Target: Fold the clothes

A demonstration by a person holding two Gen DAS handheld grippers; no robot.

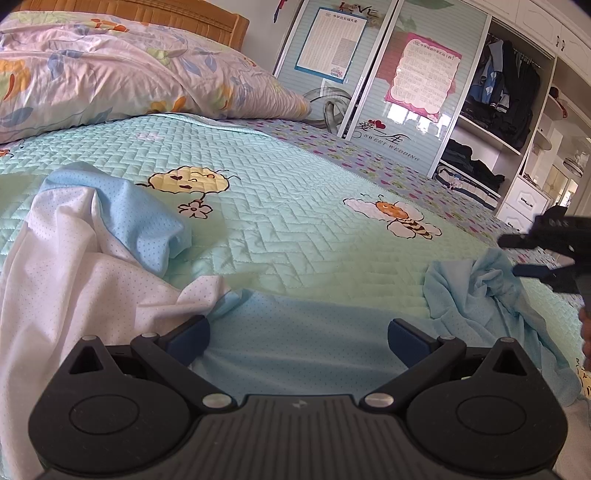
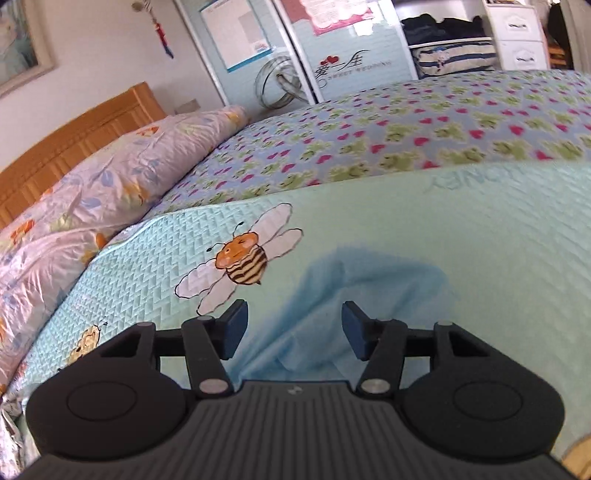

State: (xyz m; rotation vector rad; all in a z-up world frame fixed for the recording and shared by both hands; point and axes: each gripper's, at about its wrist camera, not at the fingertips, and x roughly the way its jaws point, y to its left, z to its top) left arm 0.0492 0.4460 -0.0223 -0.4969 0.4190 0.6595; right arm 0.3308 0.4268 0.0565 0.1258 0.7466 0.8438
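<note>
A light blue and white dotted garment [image 1: 110,243] lies crumpled on the mint quilted bedspread [image 1: 280,221]. Its white part is at the left, a blue stretch [image 1: 295,343] runs between my left fingers, and a bunched blue end [image 1: 480,291] lies at the right. My left gripper [image 1: 298,338] is open, just above the blue stretch. My right gripper [image 2: 294,328] is open over the bunched blue cloth [image 2: 354,295]; it also shows in the left wrist view [image 1: 524,254], open beside that bunch.
A floral duvet [image 1: 122,70] is piled at the wooden headboard [image 1: 155,11]. A frog-and-heart blanket [image 2: 406,133] covers the bed's far side. A wardrobe with sliding doors [image 1: 369,74] and open shelves of dark clothes [image 1: 495,110] stands beyond.
</note>
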